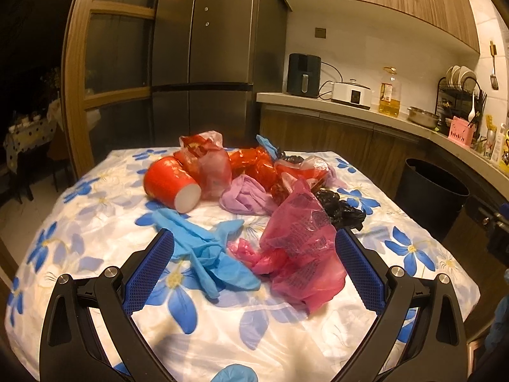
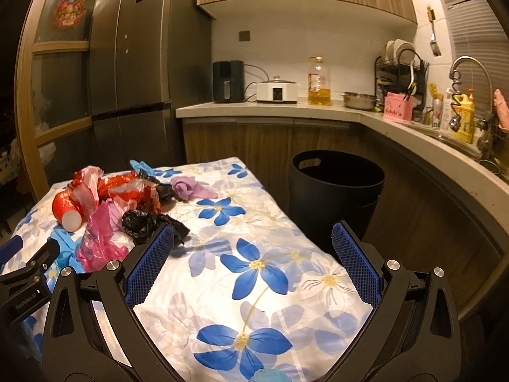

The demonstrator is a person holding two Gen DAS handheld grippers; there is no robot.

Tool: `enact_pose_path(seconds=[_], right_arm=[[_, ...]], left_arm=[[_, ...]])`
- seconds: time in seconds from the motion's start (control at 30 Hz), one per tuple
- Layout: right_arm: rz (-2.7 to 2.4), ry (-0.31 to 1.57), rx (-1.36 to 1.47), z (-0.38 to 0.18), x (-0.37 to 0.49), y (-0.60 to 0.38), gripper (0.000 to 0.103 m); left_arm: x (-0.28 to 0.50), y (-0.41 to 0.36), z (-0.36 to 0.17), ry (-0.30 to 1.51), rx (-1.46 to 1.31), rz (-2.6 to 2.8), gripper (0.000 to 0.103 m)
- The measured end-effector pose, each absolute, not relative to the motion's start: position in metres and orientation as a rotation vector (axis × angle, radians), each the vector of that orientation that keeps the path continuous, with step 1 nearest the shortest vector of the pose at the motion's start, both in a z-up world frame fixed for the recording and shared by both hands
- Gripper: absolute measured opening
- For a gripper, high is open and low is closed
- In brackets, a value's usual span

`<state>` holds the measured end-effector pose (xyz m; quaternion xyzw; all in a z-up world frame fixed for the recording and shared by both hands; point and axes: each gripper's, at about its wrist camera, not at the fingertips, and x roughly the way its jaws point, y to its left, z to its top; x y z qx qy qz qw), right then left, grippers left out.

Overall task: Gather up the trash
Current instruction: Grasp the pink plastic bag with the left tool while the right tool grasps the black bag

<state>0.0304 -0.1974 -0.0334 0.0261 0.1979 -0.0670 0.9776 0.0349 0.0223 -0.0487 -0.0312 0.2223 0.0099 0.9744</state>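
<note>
The left gripper (image 1: 254, 238) is hanging over the near part of the table (image 1: 286, 334) with its jaws spread wide and nothing between them. A blue glove (image 1: 203, 248) is lying just inside its left finger, and a pink plastic bag (image 1: 302, 245) is sitting just inside its right finger; whether either finger is touching them cannot be told. Beyond these, a red paper cup (image 1: 168, 181) is lying on its side with its white bottom facing the camera, next to crumpled red wrappers (image 1: 254, 165), a purple glove (image 1: 245, 195) and a black bag (image 1: 343, 207).

The right gripper (image 2: 253, 242) is also standing wide open and empty, poised over the flowered cloth at the table's right side. The black bag (image 2: 149, 222) is lying just beyond the tip of its left finger, with the rest of the trash pile further off to the left. The black bin (image 2: 337, 187) is standing on the floor off the table's far right corner, beyond the right finger.

On the left gripper's body, seen at the edge of the right wrist view, small white lettering is showing that seems to read "GenRobot.AI". Dark print is covering the pink plastic bag, too blurred to read. The labels on the bottles by the sink are not legible.
</note>
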Motion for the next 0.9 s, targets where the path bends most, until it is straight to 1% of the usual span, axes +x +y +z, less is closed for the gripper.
enact_pose_path(seconds=[0.2,0.37,0.43,0.47,0.53,0.57,0.63,0.67,0.73,0.77,0.83,0.9], right_arm=[[-0.1,0.413,0.058,-0.046,0.046,-0.198,0.099],[-0.087,0.42,0.085,-0.054,0.058,-0.204,0.098],[-0.079,0.426,0.092,-0.057,0.062,-0.206,0.098],[-0.072,0.43,0.094,-0.059,0.065,-0.206,0.098],[-0.049,0.437,0.099,-0.062,0.07,-0.206,0.096],[-0.029,0.444,0.102,-0.065,0.074,-0.204,0.094],[0.008,0.45,0.107,-0.069,0.079,-0.201,0.092],[0.021,0.451,0.107,-0.07,0.081,-0.199,0.089],[0.062,0.45,0.109,-0.073,0.084,-0.193,0.086],[0.076,0.449,0.109,-0.073,0.086,-0.189,0.083],[0.109,0.443,0.103,-0.074,0.09,-0.181,0.079],[0.147,0.44,0.094,-0.076,0.095,-0.171,0.073]], left_arm=[[0.053,0.003,-0.053,0.438,-0.022,-0.01,0.097],[0.074,-0.008,-0.061,0.458,0.006,-0.016,0.089],[0.081,-0.011,-0.067,0.483,0.012,-0.022,0.071],[0.084,-0.011,-0.069,0.499,0.009,-0.033,0.066],[0.089,-0.011,-0.075,0.532,-0.004,-0.053,0.051],[0.09,-0.009,-0.077,0.54,-0.014,-0.057,0.047],[0.089,-0.007,-0.079,0.541,-0.02,-0.065,0.026],[0.09,-0.007,-0.08,0.541,-0.019,-0.063,0.023],[0.09,-0.005,-0.081,0.546,-0.021,-0.08,0.012],[0.09,-0.004,-0.082,0.547,-0.026,-0.089,0.011],[0.086,0.0,-0.079,0.532,-0.04,-0.091,0.006],[0.081,0.003,-0.073,0.502,-0.052,-0.093,0.005]])
